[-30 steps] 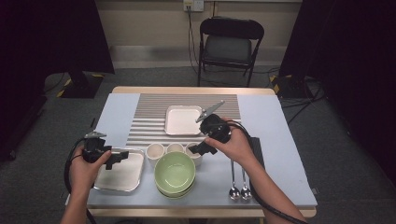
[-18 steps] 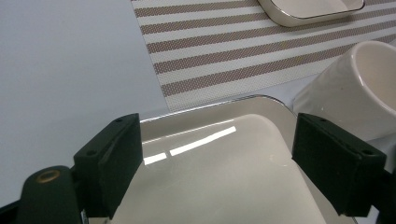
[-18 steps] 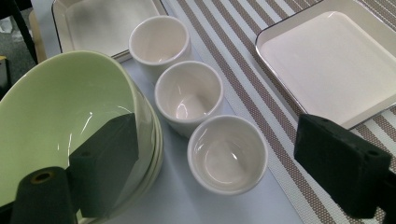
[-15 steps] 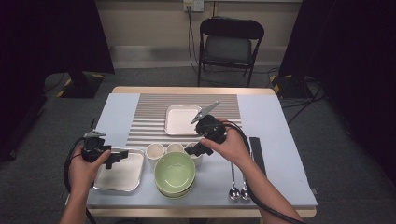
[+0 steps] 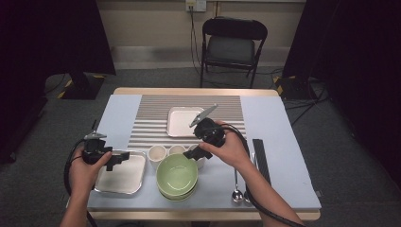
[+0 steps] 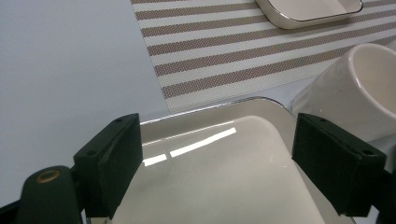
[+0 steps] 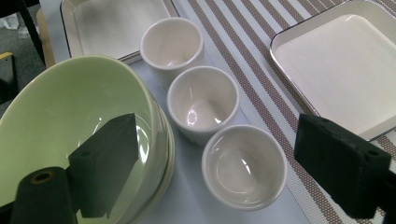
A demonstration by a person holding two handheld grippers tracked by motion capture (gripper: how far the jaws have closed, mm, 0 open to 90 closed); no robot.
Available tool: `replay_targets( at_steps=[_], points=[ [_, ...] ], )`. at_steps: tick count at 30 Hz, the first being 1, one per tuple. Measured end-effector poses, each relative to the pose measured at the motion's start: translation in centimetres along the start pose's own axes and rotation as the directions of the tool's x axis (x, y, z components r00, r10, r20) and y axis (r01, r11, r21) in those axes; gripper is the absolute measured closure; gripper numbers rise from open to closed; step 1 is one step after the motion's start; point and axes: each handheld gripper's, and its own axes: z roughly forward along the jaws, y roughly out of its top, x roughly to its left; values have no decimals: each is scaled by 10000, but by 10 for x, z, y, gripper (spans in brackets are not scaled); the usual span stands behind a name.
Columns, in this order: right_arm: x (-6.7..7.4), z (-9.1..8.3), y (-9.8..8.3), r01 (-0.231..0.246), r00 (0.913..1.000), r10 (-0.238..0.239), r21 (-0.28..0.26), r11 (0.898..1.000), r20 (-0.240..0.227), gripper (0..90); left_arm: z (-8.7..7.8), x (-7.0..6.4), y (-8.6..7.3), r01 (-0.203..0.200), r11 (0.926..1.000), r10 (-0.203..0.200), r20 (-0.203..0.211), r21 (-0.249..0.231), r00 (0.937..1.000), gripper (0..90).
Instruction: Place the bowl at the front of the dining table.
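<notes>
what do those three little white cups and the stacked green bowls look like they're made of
The three cups look like glazed ceramic: thick cream walls, soft glossy glints inside. The green bowls seem glazed ceramic too, smooth with a sheen, though melamine can't be ruled out. The right gripper hangs open above them.

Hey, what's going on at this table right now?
A person holds a gripper in each hand over a set of dishes. The right gripper hovers open above the nearest of three white cups, which stand in a row beside the stacked green bowls. The left gripper hangs open over the square tray at the near left. Neither grips anything. Another square plate lies on the striped mat, and spoons lie to the right.
</notes>
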Motion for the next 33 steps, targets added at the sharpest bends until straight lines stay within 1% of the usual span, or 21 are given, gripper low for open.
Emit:
replay_targets(
  at_steps=[2, 3, 8, 10, 14, 16, 23, 25, 27, 30, 33],
  points=[
    [1, 1, 1, 30, 10000, -30, 13, 10000, -34, 129, 0, 0, 0, 14, 10000, -14, 21, -15, 10000, 159],
    [3, 2, 1, -33, 10000, 33, 61, 10000, -70, 130, 0, 0, 0, 44, 10000, -44, 10, -22, 10000, 159],
    [5, 5, 1, -14, 9998, 14, -17, 10000, -223, 129, -2, 0, 0, 19, 10000, -19, 12, -68, 10000, 159],
    [6, 6, 1, 102, 9996, -104, -65, 9999, -274, 129, -2, 0, 0, 46, 10000, -46, -32, -74, 10000, 159],
    [10, 10, 1, 55, 9998, -53, 87, 9999, -165, 129, -2, 0, 0, 83, 9999, -84, -11, -128, 10000, 159],
    [11, 12, 1, 141, 9998, -140, 124, 9998, -120, 129, -2, 0, 0, 98, 9999, -98, -13, -143, 10000, 159],
    [14, 16, 1, 37, 9998, -33, 231, 9997, -193, 133, -3, 0, 1, 81, 9999, -82, -84, -124, 9999, 159],
    [14, 17, 0, -9, 9997, 14, 214, 9998, -249, 133, -3, 0, 1, 117, 9998, -118, -48, -156, 9999, 159],
    [14, 18, 0, -39, 9998, 43, 224, 9997, -180, 135, -3, 0, 1, 114, 9998, -115, -39, -164, 9999, 159],
    [15, 19, 0, -41, 9999, 44, 202, 9998, -140, 158, -3, 0, 1, 75, 9998, -76, -62, -158, 10000, 159],
    [15, 20, -1, -5, 9999, 7, 177, 9998, -117, 203, -3, 0, 1, 95, 9999, -96, -42, -123, 9999, 159]
  ],
)
